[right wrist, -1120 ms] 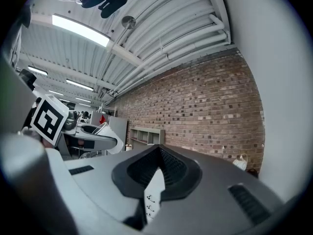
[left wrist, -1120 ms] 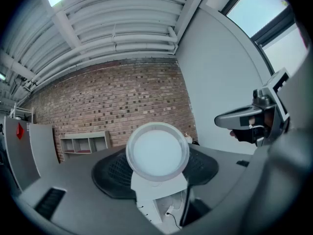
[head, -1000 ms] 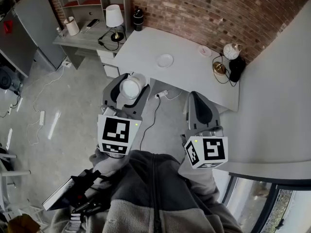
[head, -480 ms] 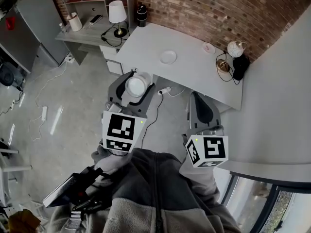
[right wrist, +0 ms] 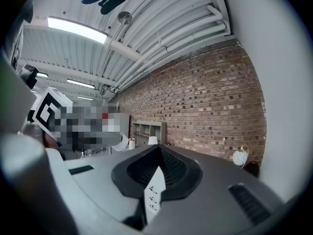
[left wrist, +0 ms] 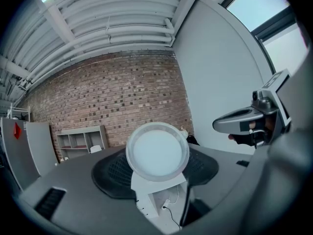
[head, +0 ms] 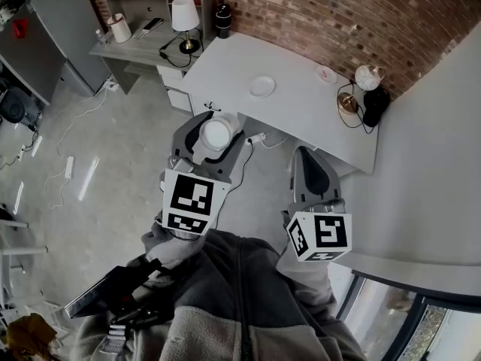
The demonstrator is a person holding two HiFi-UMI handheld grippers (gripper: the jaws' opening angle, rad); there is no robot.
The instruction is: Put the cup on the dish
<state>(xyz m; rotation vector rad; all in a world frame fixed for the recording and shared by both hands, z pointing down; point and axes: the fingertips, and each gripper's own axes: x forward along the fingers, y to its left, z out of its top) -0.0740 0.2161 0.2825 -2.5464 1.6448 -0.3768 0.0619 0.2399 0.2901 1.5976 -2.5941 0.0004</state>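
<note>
The left gripper (head: 216, 128), black-and-white marker cube on its back, is clamping a white round cup (left wrist: 157, 151) over the grey floor (head: 113, 171), just short of the pale grey table (head: 301, 122). The right gripper (head: 308, 155) is hanging with its jaws pressed together, nothing in them. Farther out, a small white round dish (head: 261, 86) is sitting on that table, well apart from the cup.

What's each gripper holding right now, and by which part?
Left gripper grips the white cup by its opposite side walls, rim up. Right gripper is shut and holds nothing.
</note>
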